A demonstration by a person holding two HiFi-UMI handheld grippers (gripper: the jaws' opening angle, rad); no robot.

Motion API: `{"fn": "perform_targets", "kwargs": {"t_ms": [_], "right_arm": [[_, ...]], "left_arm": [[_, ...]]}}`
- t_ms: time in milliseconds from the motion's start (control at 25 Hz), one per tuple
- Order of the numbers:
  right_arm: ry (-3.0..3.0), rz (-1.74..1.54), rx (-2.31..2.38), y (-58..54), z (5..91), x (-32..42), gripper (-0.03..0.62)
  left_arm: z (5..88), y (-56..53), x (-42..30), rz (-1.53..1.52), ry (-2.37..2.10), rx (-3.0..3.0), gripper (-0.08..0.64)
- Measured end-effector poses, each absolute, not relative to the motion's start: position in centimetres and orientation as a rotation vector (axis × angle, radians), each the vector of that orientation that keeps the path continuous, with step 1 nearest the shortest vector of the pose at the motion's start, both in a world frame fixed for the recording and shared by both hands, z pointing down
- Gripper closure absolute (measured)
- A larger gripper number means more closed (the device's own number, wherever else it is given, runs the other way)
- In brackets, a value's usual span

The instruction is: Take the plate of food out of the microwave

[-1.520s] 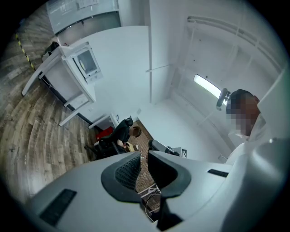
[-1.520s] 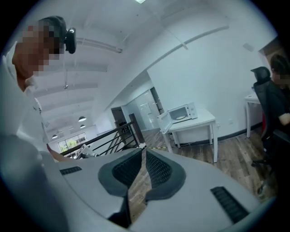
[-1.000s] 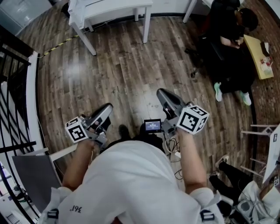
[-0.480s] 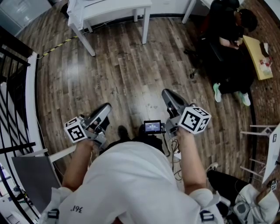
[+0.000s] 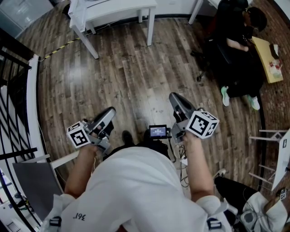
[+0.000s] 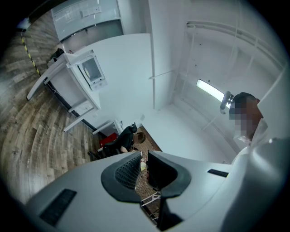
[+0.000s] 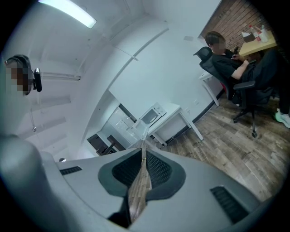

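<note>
No plate of food shows in any view. The microwave stands on a white table far across the room, and it appears again as the microwave in the right gripper view. I stand on the wood floor, holding both grippers at waist height and well away from it. My left gripper points up and forward; its jaws stand slightly apart with nothing between them. My right gripper has its pads almost touching, empty.
The white table is at the top of the head view. A person sits in a black chair by a yellow desk at the top right. A black railing runs along the left. A small screen hangs at my waist.
My right gripper has drifted slightly to the right. The left gripper has stayed where it was.
</note>
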State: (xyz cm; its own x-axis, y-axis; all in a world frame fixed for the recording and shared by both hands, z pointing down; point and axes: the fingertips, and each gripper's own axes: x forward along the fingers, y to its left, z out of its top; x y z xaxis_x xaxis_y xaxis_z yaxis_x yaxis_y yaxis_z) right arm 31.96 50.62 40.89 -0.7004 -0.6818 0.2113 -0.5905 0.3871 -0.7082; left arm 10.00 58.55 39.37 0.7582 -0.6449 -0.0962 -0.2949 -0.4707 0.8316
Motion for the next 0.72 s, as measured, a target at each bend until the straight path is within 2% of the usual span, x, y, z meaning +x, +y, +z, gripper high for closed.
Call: {"fn": "perform_targets", "kwargs": {"t_ms": [720], "right_arm": [[2.446,-1.271,-1.069,50.38,40.83,31.22,0.561]], "left_arm": [[39.59,58.37,9.29,-0.516,-0.724,2.069,0.506]]}}
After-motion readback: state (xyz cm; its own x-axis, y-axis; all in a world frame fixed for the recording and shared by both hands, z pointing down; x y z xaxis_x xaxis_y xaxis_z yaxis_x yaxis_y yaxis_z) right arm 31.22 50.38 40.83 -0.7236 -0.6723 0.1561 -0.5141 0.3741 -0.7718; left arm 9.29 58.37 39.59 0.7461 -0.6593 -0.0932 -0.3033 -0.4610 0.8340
